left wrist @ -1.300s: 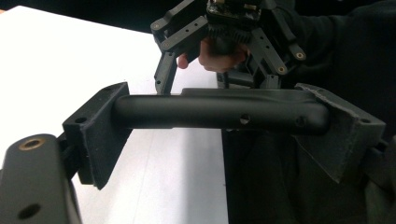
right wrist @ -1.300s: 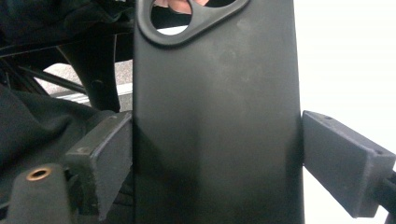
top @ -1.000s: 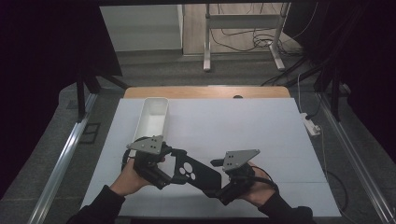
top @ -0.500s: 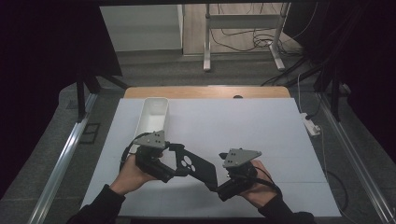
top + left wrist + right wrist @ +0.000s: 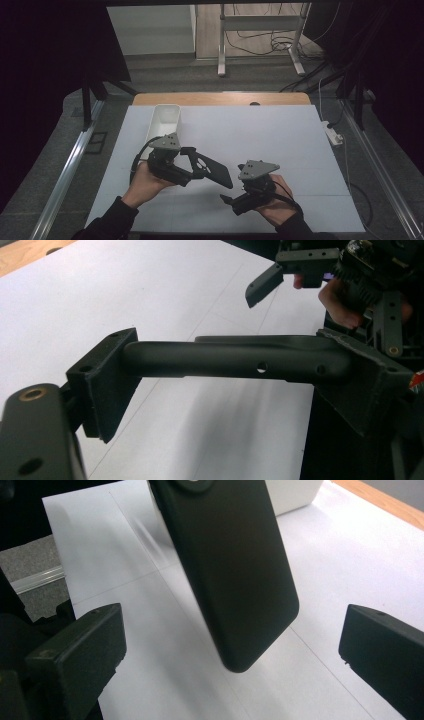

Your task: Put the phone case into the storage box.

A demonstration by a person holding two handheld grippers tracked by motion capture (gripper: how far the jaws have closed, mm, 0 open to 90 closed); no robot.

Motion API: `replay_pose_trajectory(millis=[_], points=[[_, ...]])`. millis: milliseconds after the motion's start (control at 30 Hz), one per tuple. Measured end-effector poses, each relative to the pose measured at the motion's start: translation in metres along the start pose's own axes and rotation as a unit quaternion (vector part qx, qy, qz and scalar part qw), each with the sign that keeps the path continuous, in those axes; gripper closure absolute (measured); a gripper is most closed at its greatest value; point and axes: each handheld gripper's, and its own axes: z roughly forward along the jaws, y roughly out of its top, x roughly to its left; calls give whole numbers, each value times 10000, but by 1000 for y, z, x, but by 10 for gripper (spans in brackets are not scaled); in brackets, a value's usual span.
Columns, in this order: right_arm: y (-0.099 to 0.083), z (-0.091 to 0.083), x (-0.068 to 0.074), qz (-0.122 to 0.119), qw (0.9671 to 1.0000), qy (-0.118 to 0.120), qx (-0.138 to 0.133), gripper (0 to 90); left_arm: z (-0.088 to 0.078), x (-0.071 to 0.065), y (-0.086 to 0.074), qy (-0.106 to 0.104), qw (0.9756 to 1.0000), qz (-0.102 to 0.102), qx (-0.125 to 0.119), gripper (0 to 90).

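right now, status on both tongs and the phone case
Left tongs shut on black phone case, off the table. Right tongs open, case end between them. Nothing in the way.

The phone case (image 5: 230, 575) looks like matt black plastic, smooth; the tabletop (image 5: 270, 135) wears a smooth matt white sheet, bare wood along its far edge; the tray (image 5: 165, 117) is glossy white plastic

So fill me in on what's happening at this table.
A person holds a tool in each hand over a white-covered table. The left tool is shut on the end of a flat black phone case, holding it out above the table. The right tool waits open, its jaws either side of the case's free end, not touching. A white rectangular plastic bin sits beyond.
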Motion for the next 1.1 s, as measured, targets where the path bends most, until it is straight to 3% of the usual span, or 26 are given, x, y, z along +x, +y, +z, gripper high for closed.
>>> replay_pose_trajectory(millis=[333,600,967,1100], points=[[-1,1,1,87,9998,-134,134,0,8,-4,10,238,9995,-216,46,148],[-2,4,5,73,9990,-390,223,0,12,-6,8,411,9985,-360,91,148],[-1,11,6,80,9982,-494,345,0,15,-14,10,302,9986,-446,8,147],[0,15,6,26,9971,-649,395,25,16,-17,12,230,9988,-440,-12,147]])
